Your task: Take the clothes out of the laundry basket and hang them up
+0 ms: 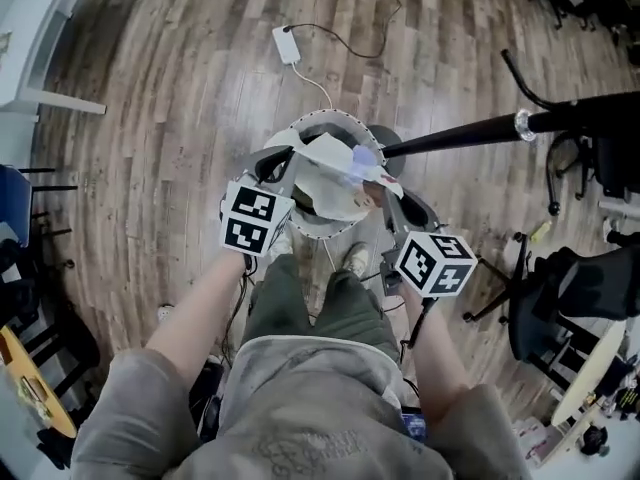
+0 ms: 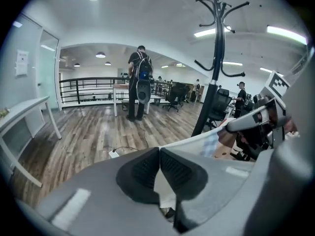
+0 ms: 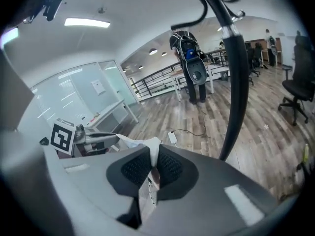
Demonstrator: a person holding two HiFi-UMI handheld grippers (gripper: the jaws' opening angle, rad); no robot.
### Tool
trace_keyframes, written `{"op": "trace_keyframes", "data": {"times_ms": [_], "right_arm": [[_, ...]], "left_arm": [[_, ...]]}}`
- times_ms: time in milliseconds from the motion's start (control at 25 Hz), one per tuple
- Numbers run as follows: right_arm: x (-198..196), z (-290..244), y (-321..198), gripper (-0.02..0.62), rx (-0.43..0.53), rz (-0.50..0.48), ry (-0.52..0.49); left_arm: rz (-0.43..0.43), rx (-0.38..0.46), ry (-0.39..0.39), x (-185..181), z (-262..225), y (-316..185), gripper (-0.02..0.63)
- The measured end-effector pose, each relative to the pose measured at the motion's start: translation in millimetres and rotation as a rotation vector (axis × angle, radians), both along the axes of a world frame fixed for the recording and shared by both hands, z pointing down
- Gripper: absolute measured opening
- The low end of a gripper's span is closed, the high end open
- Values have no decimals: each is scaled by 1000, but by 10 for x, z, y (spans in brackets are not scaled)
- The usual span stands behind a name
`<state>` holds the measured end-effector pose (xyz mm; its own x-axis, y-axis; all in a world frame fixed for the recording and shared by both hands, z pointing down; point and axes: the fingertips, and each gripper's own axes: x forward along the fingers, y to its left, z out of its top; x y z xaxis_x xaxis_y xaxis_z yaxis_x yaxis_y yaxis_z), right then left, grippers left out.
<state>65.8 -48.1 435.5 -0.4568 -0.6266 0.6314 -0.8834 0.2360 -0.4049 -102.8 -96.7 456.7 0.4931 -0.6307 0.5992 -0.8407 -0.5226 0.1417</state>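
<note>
You have the white garment (image 1: pixel 330 183) stretched between both tongs, above the round laundry basket (image 1: pixel 300 230) at your feet and just beside the dark pole of the coat rack (image 1: pixel 460 136). Your left tongs (image 2: pixel 159 155) are pinched shut on one edge of the cloth, and your right tongs (image 3: pixel 152 157) are closed on the opposite edge, with a fold poking up between the pads. It looks light, soft and limp, so it will likely sag wherever you let go. A thick hem or the collar should hold better than a single thin layer.
</note>
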Motion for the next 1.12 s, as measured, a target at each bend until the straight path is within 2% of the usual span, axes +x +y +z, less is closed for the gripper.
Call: {"op": "trace_keyframes", "data": {"times_ms": [160, 360, 520, 800, 1120], "right_arm": [[19, -732, 60, 41, 95, -57, 15], [143, -1600, 168, 41, 214, -129, -10], [266, -2105, 233, 41, 312, -161, 65], [493, -2847, 454, 41, 447, -153, 67], [794, -3329, 687, 41, 548, -98, 94]], "left_arm": [[17, 78, 33, 39, -745, 37, 3], [-4, 213, 60, 169, -1624, 41, 3], [19, 303, 94, 318, -2181, 95, 3], [86, 408, 121, 566, -2949, 311, 3], [159, 489, 118, 860, -3386, 540, 5]]}}
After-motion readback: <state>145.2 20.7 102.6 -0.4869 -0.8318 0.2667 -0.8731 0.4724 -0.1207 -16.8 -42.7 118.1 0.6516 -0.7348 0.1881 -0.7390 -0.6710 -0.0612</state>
